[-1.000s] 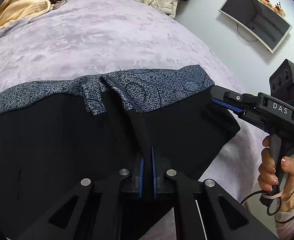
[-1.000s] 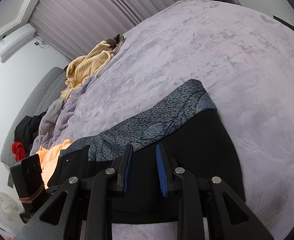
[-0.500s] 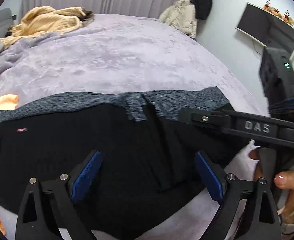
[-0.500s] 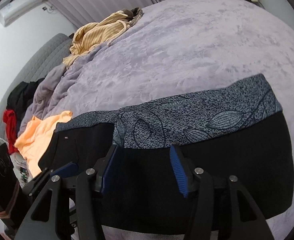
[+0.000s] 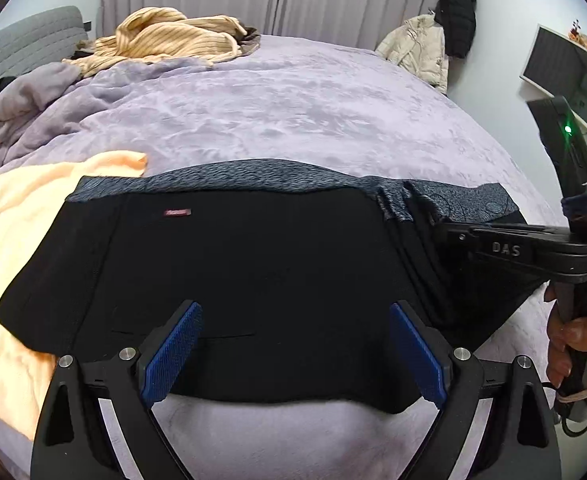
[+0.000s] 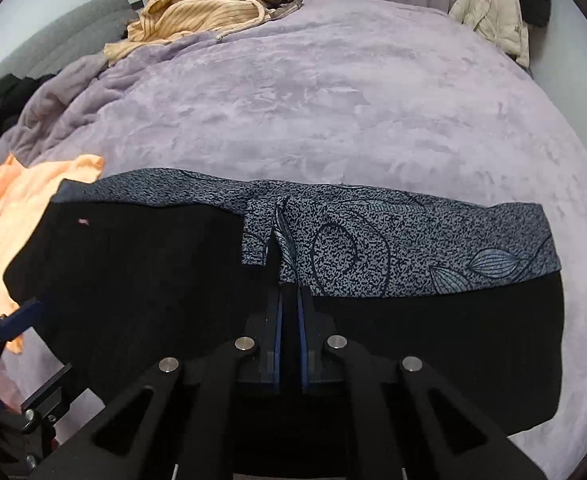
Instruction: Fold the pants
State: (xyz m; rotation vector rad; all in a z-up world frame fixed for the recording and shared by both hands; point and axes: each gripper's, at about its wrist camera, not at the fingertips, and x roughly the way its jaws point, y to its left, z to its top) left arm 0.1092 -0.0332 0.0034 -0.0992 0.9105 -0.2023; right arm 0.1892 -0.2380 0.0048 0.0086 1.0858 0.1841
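Observation:
Black pants (image 5: 253, 264) with a blue-grey patterned band (image 6: 413, 240) along the far edge lie flat on the purple bed. My left gripper (image 5: 293, 320) is wide open and empty above the near middle of the pants. My right gripper (image 6: 288, 300) is shut on a fold of the black pants fabric near the middle of the patterned band. It also shows in the left wrist view (image 5: 449, 236), reaching in from the right at the pants' right part.
A purple blanket (image 5: 293, 112) covers the bed. An orange garment (image 5: 21, 216) lies under the pants' left end. A striped yellow garment (image 5: 173, 40) lies at the far side. Jackets (image 5: 421, 48) hang at the far right. A monitor (image 5: 565, 68) is on the right wall.
My left gripper let go of the pants fold, opened wide and pulled back to the left. My right gripper moved onto the pants middle and shut on the fold.

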